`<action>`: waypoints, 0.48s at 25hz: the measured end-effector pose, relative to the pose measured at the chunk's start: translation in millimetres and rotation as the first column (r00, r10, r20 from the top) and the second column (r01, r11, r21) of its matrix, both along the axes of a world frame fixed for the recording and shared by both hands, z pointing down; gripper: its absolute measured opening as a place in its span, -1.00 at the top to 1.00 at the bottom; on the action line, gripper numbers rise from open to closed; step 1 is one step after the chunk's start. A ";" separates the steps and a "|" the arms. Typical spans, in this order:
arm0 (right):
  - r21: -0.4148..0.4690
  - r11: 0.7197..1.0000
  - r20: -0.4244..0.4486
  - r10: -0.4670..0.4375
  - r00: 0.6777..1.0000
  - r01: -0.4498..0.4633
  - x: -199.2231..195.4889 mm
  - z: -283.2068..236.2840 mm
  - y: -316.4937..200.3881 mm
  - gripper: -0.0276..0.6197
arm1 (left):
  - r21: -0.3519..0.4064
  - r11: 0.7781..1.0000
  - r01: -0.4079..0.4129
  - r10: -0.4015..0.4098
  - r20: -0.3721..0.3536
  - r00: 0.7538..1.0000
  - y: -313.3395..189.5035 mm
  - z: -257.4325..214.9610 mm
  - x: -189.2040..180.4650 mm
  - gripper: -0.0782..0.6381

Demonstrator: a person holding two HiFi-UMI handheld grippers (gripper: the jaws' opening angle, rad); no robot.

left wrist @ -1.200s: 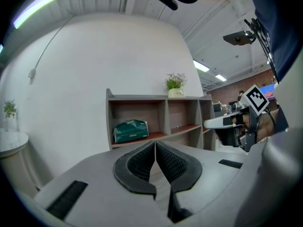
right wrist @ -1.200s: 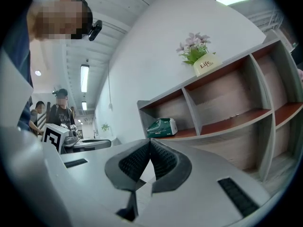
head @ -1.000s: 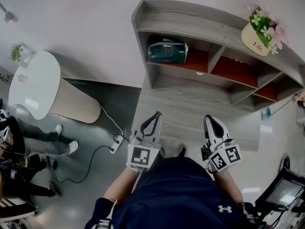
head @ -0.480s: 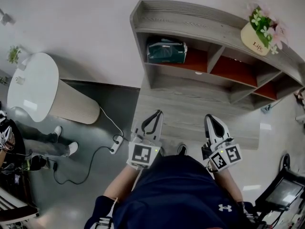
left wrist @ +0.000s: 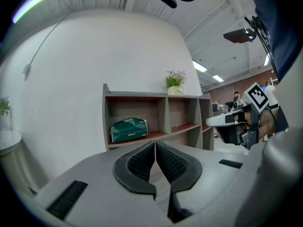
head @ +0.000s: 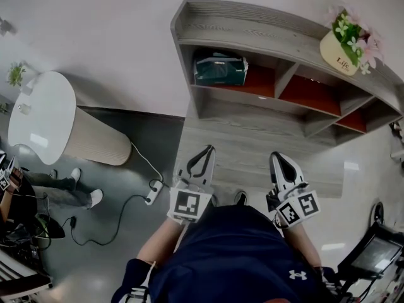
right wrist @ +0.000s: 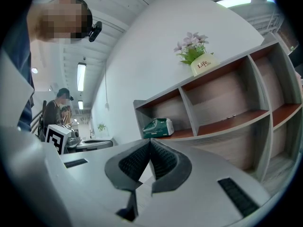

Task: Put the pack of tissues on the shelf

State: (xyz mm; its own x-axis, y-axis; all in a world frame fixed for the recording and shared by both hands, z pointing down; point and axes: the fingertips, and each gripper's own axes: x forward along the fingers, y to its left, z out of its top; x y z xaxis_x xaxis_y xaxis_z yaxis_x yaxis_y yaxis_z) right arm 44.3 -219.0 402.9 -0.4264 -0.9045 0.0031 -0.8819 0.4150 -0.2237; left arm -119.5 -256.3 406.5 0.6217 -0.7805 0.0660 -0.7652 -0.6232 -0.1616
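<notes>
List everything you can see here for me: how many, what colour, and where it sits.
shelf: one, grey wood with reddish-brown boards inside, against the white wall.
pack of tissues: one, green, in the shelf's leftmost compartment.
flower pot: one, cream with pink and white flowers, on top of the shelf at its right.
round table: one, white top on a beige base, left of the shelf.
small plant: one, green, by the table's far edge.
power strip: one, white with a black cable, on the grey floor.
bystander: one, white shoes, at the left edge.
left tongs: one, white with black pads, shut, empty, pointing at the shelf.
right tongs: one, same colours, shut, empty.
</notes>
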 end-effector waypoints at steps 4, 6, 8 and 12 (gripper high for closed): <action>-0.003 1.000 0.001 -0.001 1.000 0.001 -1.6 0.8 -1.9 0.89 | -0.002 1.000 -0.004 0.004 0.007 1.000 -2.5 1.4 -0.1 0.72; -0.003 1.000 0.001 0.000 1.000 0.000 -1.7 1.0 -3.3 0.89 | 0.001 1.000 -0.007 0.007 0.017 1.000 -3.6 1.8 -0.4 0.72; -0.003 1.000 0.003 0.001 1.000 0.000 -2.1 1.3 -4.1 0.89 | 0.006 1.000 -0.007 0.007 0.020 1.000 -4.7 1.7 -1.1 0.72; -0.002 1.000 0.003 0.001 1.000 0.000 -3.0 1.2 -5.9 0.89 | 0.015 1.000 -0.009 0.008 0.022 1.000 -8.0 1.0 -1.9 0.72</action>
